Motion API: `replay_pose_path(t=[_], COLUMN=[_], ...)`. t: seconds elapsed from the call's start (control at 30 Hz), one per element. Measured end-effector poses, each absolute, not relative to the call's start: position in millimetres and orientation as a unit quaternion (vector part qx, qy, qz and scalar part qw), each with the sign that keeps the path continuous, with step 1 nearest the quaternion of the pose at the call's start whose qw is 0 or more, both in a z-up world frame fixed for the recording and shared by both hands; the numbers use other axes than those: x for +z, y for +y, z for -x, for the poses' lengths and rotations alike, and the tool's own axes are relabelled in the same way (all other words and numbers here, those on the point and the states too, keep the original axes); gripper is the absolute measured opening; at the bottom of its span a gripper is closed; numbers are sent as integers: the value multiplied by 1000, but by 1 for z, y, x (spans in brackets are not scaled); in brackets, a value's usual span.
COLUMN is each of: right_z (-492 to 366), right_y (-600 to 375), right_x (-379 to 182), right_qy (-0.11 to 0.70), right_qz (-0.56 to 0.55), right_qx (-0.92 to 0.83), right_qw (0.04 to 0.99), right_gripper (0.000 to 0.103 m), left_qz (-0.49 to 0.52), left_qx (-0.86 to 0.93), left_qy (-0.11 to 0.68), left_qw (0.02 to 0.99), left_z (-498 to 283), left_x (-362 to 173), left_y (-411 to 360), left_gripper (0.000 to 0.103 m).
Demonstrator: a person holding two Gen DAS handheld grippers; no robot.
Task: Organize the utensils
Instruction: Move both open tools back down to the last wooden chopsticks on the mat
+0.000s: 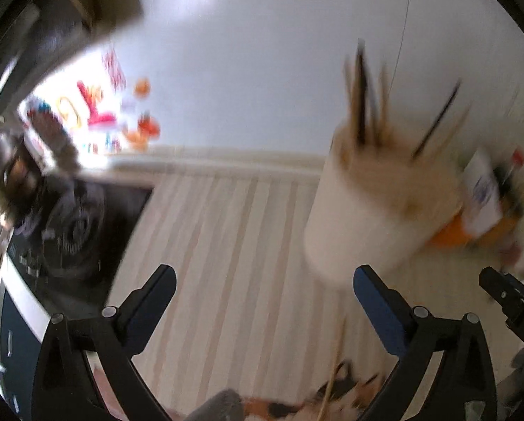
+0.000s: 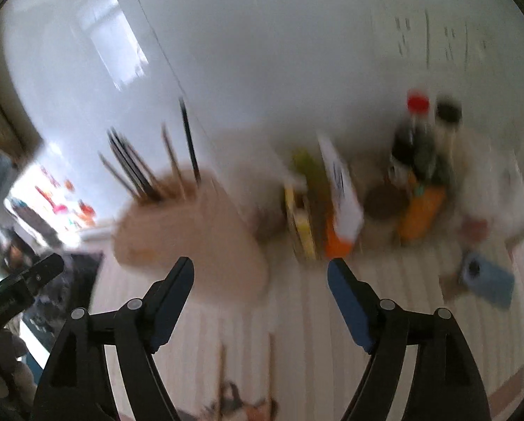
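Both the left gripper (image 1: 263,286) and right gripper (image 2: 260,275) stand wide, holding nothing. The utensil holder (image 1: 363,210), sticks upright inside, stands ahead on the striped counter (image 1: 233,245). Loose chopsticks (image 2: 221,379) lie near; judged a between-picks step, next a descent onto one.

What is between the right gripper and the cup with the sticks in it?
Only bare striped counter. In the right wrist view, the right gripper is open and empty, and the utensil holder with chopsticks stands just ahead, beyond its left finger.
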State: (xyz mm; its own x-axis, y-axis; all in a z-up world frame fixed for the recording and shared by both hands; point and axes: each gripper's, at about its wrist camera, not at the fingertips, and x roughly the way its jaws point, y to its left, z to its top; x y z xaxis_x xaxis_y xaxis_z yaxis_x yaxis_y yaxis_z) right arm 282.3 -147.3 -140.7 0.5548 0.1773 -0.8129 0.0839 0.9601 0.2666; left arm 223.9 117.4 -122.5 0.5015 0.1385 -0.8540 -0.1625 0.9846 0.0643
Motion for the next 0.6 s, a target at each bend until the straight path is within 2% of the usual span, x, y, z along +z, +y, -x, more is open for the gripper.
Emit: replay_pose_path(t=[0.13,0.2,0.37,0.6], right_z=[-270,-269,-258,-248], right_y=[-139,-130,-110,-93], right_x=[-208,-237,-303,-334], right_qy=[556,597,664,689], right_qz=[-134,-130,-111,-64], right_qx=[30,33,39,37], right_qw=[820,791,739,721], right_gripper=[80,71,62,49], left_qz=[-13,-18,-24,-40], left_qx=[98,96,91,81], left_qy=[551,574,610,628], left_qw=[829,813,787,773], left_z=[-212,-209,-197,-189], left_x=[-181,-204,-244,-266], left_y=[112,109,103,94], left_gripper=[103,103,103,103])
